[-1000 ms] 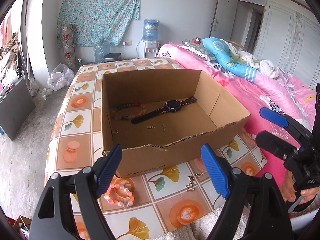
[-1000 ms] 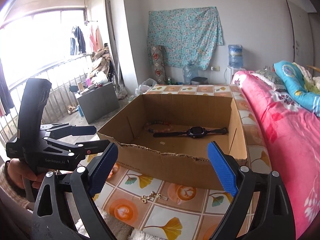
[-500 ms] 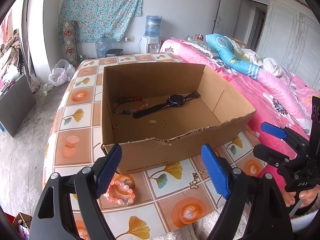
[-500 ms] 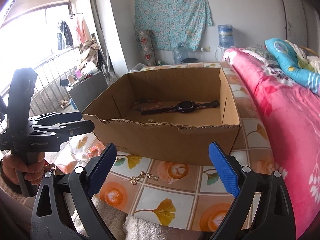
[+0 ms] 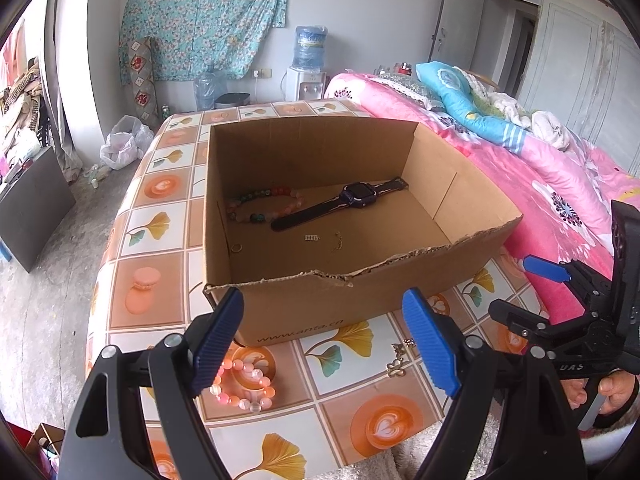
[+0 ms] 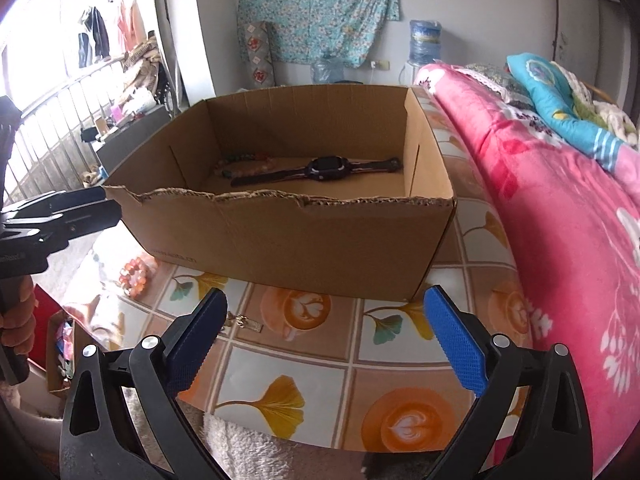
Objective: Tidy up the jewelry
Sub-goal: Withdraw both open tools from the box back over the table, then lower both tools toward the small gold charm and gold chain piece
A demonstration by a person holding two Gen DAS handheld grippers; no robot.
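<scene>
Jewelry: cardboard box (image 5: 360, 312) on tiled table (image 5: 380, 420) holds watch (image 5: 340, 204), multicolour bead bracelet (image 5: 260, 208). Outside box, near its front wall: pink bead bracelet (image 5: 242, 384), gold chain (image 5: 398, 360). Left gripper (image 5: 324, 340), right gripper (image 6: 326, 336): both wide open, empty.

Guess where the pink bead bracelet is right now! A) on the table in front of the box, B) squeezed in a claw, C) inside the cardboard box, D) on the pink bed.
A: the pink bead bracelet lies on the tablecloth outside the cardboard box, with the open left claw not touching it.
</scene>
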